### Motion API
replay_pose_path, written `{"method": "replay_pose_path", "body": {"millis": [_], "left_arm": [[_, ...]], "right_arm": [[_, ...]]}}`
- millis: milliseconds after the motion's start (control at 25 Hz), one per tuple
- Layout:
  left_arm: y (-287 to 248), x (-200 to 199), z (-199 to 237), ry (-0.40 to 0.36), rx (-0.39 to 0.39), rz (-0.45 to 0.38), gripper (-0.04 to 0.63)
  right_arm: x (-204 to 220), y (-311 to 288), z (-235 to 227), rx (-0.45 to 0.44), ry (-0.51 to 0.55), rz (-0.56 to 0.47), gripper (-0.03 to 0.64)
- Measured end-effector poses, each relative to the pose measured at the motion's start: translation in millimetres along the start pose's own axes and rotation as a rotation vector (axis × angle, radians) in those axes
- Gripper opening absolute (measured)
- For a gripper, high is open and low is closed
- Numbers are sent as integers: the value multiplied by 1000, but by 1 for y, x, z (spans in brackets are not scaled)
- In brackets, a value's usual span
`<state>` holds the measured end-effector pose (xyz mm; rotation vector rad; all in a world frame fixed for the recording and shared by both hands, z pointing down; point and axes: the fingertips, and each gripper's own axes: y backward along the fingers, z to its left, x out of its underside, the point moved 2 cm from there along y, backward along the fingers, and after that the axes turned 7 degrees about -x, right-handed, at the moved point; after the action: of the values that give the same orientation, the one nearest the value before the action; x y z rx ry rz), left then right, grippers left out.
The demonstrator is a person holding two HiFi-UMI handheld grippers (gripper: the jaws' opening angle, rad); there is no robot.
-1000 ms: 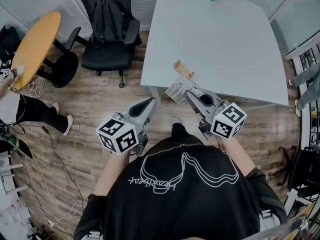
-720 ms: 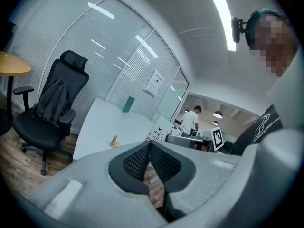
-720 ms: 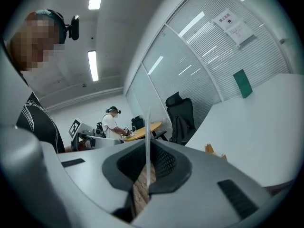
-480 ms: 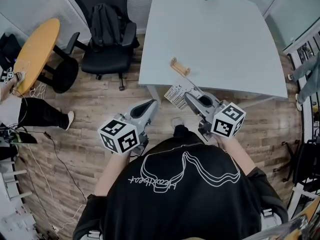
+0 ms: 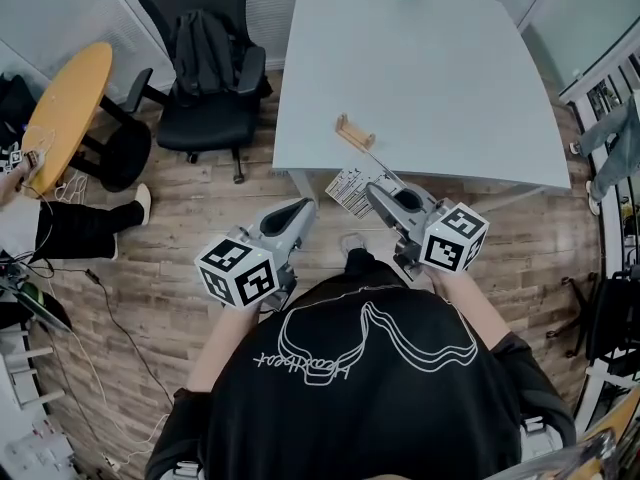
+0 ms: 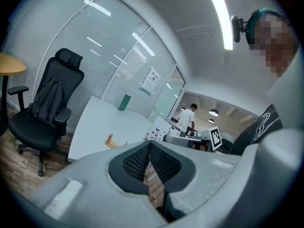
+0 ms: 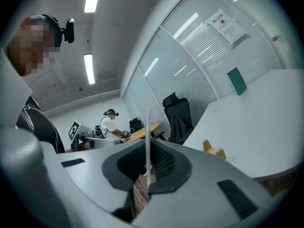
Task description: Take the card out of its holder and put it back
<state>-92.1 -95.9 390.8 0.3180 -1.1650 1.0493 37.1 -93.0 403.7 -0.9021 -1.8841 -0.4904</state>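
1. Wooden holder (image 5: 355, 131) stands on the white table (image 5: 450, 88), near its front edge.
2. Right gripper (image 5: 373, 190) is clamped on the card (image 5: 350, 190), which hangs just off the table edge, near the holder but apart from it.
3. Right gripper view shows the card edge-on between the pads.
4. Left gripper (image 5: 303, 205) is over the floor (image 5: 200, 218), jaws together with nothing between them.

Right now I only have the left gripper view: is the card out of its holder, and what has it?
Observer: Yes. The right gripper is shut on the card, which shows edge-on between its pads.
Operator: Where is it relative to the holder?
Observer: In the head view the card shows past the near edge of the table, apart from the holder, which sits on the table a little in from that edge.
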Motion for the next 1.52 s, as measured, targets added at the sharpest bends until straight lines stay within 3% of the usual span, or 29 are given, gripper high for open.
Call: {"method": "replay_pose_path", "body": {"millis": [640,1520], "left_arm": [[-8,-9,11,12,-4,-25,12],[-93,-32,72,90,-31,43,12]], "right_arm": [[-21,-6,-11,25,28,-9,23],[-69,-51,-138,102,48,36,23]]}}
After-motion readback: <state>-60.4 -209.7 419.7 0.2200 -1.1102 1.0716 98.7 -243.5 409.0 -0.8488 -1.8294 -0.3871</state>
